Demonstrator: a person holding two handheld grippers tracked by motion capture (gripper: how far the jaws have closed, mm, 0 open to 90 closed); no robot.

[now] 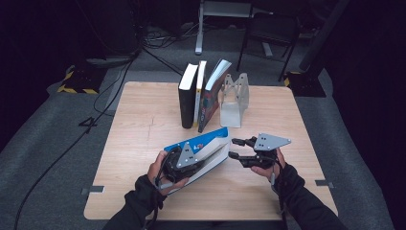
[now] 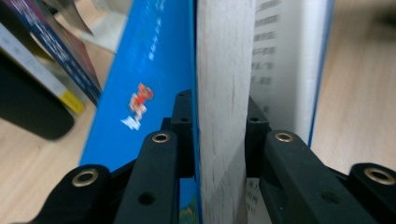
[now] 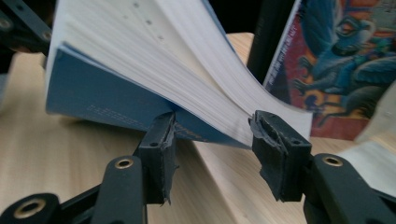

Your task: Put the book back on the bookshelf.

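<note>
Evidently, the thick blue-covered paperback book (image 1: 210, 146) was held low over the near middle of the pale wooden tabletop (image 1: 143, 115), tilted so that its far end rose toward the right. The left hand-held gripper (image 1: 187, 158) was clamped on it: in the left gripper view the two black jaws were seen pressed against either side of the white page block (image 2: 224, 93), with the blue front cover (image 2: 149, 79) bent outward past the left jaw. The left hand (image 1: 163, 175) was wrapped around that gripper from below, the dark-sleeved forearm entering from the bottom edge and angled up toward the right.

The right hand-held gripper (image 1: 234, 148) was carried by the right hand (image 1: 268, 165) just beside the book's right end, pointed leftward and roughly level, with its grey three-cornered plate (image 1: 270, 142) facing upward. Its jaws were seen partly open; in the right gripper view the fanned corner of the pages (image 3: 210, 102) lay between the pads, and whether the pads touched the paper could not be told.

Behind the book, three upright books (image 1: 198, 93) were seen standing near the far edge: a black one, a thin white one and a colourfully illustrated one leaning beside a clear plastic bookend (image 1: 233, 98).
</note>
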